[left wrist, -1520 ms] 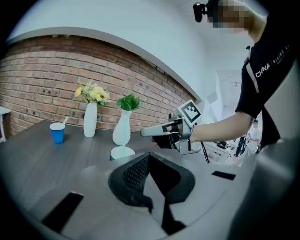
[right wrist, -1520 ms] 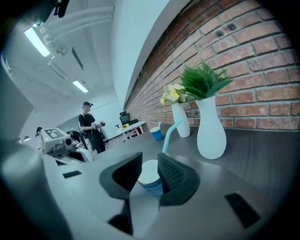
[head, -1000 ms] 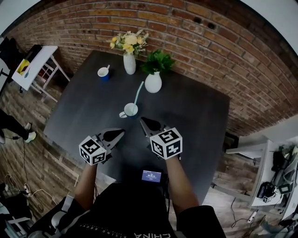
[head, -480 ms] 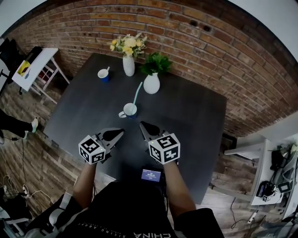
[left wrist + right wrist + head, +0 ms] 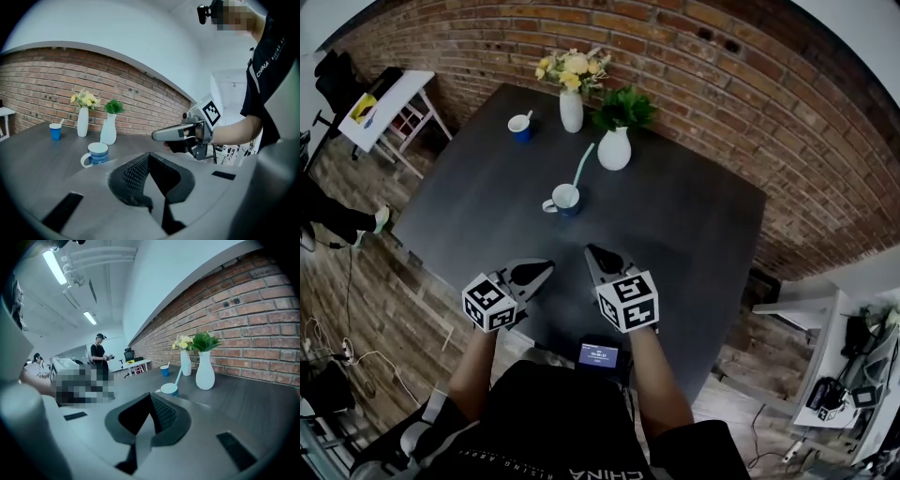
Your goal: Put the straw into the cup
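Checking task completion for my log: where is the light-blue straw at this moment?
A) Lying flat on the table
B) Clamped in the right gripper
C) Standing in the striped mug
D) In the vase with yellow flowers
C: the straw leans out of the striped mug, while the left gripper and right gripper are shut on nothing, short of the mug.

The person wears a black short-sleeved T-shirt (image 5: 553,412) with white lettering (image 5: 605,473), and just beyond the T-shirt the left gripper (image 5: 542,269) and right gripper (image 5: 592,254) are grey with dark ribbed pads (image 5: 133,176), each bearing a white cube (image 5: 490,303) of black square markers.
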`<state>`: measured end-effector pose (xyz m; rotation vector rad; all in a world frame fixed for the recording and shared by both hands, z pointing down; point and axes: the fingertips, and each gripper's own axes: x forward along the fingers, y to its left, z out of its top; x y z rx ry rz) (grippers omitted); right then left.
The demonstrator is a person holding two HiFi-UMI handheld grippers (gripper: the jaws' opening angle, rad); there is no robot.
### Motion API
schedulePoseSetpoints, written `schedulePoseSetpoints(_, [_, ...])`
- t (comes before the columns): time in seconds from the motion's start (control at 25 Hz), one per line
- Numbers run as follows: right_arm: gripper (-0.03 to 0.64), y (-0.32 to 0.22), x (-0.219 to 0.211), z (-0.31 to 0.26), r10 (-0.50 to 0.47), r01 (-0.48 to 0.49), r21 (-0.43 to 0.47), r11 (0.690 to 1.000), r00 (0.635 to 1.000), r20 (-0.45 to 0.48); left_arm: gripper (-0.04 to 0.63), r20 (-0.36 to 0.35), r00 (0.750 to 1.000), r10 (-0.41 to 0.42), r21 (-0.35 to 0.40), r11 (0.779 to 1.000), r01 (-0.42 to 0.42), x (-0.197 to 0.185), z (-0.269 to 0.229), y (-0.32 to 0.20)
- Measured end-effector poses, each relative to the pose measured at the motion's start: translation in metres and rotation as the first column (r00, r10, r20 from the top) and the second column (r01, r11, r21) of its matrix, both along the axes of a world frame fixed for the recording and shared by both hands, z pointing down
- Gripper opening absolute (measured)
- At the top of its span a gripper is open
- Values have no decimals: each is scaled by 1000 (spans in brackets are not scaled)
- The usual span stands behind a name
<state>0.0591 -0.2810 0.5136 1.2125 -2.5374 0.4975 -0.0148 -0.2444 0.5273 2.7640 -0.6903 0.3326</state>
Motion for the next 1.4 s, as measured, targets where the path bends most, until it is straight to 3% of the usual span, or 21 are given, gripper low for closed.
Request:
schedulePoseSetpoints(0.16, [6,31,-1,4,25,-25,13,1000,999,-41,3,64,998,-20,2,1000,20,-16,13,26])
schedulePoseSetpoints(0.4, [6,65,-13,-9,80,-77,53,996,995,-61,3,24,998,-58,98,994,55,-50,-15,49])
schedulePoseSetpoints(0.84, [6,182,-70,-3,135,-131,54,990,988,-81,3,-78,996,-49,74,996,55,-115,-10,153])
schedulePoseSetpoints(1.24, [6,203,-55,-17,149,-145,74,987,988,-44,3,-108,994,-23,79,996,31,-99,-21,178])
schedulePoseSetpoints(1.4, [6,206,-47,-19,125,-121,74,990,991,-39,3,-118,991,-63,99,992,75,-92,-29,174])
